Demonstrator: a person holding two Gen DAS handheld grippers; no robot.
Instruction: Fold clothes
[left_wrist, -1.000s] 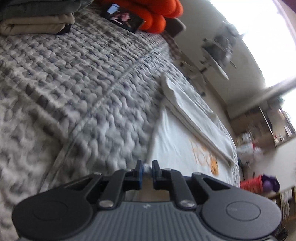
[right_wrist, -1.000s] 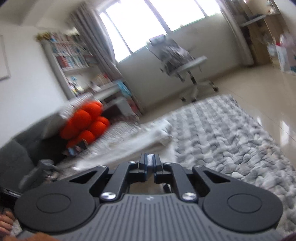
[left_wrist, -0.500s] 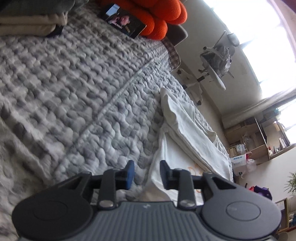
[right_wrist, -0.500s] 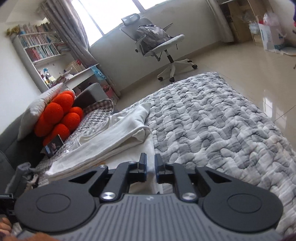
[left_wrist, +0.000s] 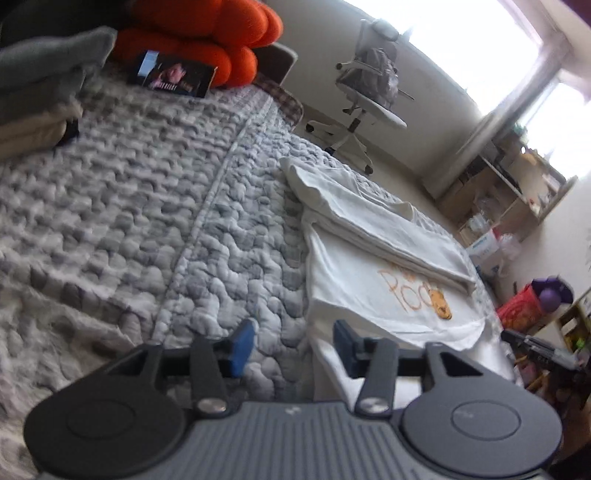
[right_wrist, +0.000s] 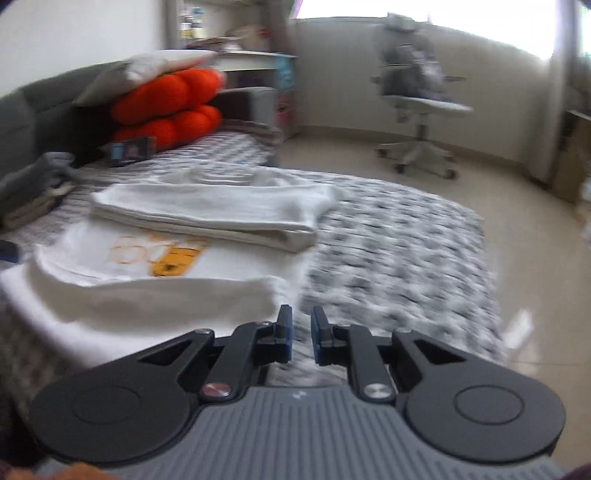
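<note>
Shirt (left_wrist: 369, 280) lies on quilt (left_wrist: 147, 221), long axis toward upper left of left view, near edge just right of left gripper (left_wrist: 291, 347); right gripper (right_wrist: 299, 336) sits just past its lower-right corner; both jaws just opened, empty.

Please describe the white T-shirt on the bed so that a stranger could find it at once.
Look at the grey quilted bedspread. The white T-shirt lies flat at its edge, one side folded over. Unlike the plain stacked clothes near the orange cushion, it carries an orange print.
</note>
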